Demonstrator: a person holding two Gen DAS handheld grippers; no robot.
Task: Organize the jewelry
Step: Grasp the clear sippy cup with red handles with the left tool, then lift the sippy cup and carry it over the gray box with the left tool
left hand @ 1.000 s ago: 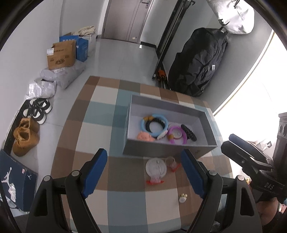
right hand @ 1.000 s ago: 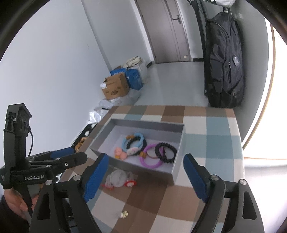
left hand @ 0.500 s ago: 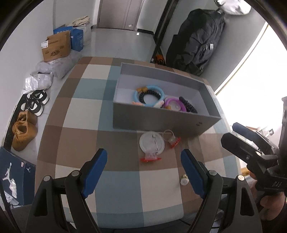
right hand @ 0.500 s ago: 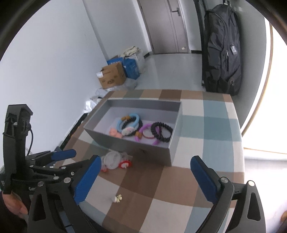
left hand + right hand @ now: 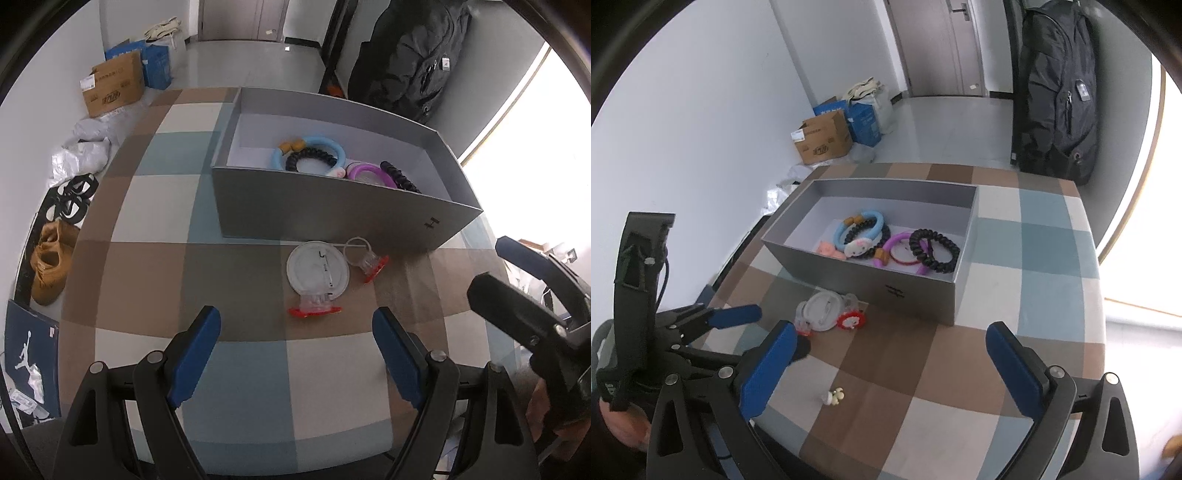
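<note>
While claws gape—two clear clips (image 5: 325,275).

Tablecloth (image 5: 1049,236): checked brown, cream, pale blue. Box (image 5: 908,291): grey outside, white floor. Bracelets inside: light blue (image 5: 858,227), purple (image 5: 895,242), black coil (image 5: 934,249). Gripper pads (image 5: 194,354): blue.

A white Jumpman figure stands on the flat dark-blue shoebox (image 5: 31,363) on the floor, far left of the left claw (image 5: 295,350). Other print stays unreadable.
</note>
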